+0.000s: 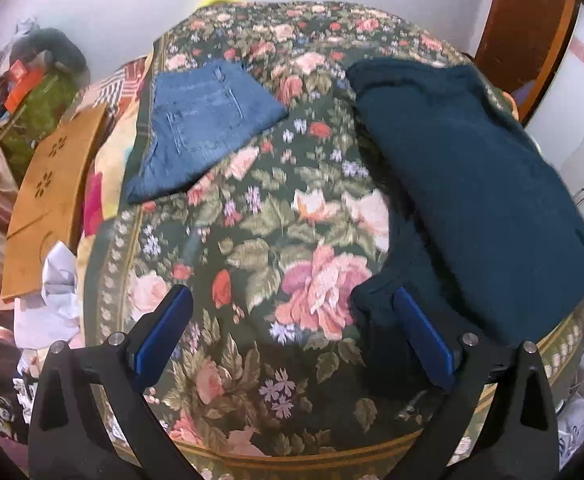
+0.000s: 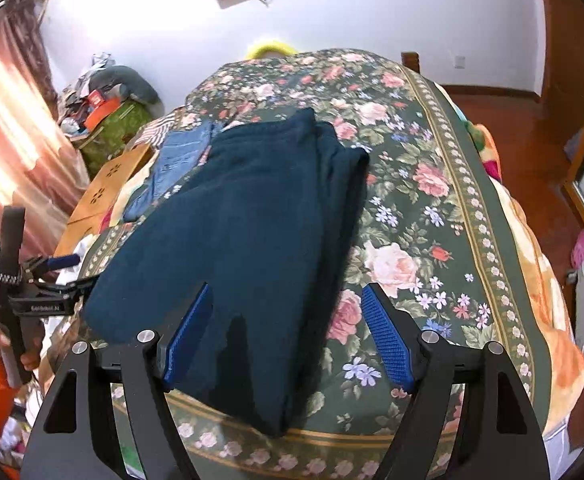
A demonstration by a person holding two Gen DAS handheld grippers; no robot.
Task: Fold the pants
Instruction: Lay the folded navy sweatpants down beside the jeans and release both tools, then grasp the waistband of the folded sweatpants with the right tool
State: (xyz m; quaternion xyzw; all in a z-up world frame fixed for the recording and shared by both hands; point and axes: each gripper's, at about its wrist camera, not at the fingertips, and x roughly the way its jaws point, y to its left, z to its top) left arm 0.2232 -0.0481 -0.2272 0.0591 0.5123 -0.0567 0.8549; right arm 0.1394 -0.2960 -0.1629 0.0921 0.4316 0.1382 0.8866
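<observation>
Dark teal pants (image 2: pixel 243 236) lie folded lengthwise on the floral bedspread (image 2: pixel 432 216), running from the near edge toward the far end. They fill the right side of the left wrist view (image 1: pixel 472 184). My right gripper (image 2: pixel 287 316) is open and empty, hovering over the pants' near end. My left gripper (image 1: pixel 292 320) is open and empty above the bedspread (image 1: pixel 259 240), its right finger over the pants' near left corner. The left gripper also shows at the bed's left edge in the right wrist view (image 2: pixel 57 276).
Folded blue jeans (image 1: pixel 203 124) lie on the bed's far left; they also show in the right wrist view (image 2: pixel 175 160). A wooden board (image 1: pixel 51 200) and a clothes pile sit left of the bed. A wooden door (image 2: pixel 568 80) stands at the right.
</observation>
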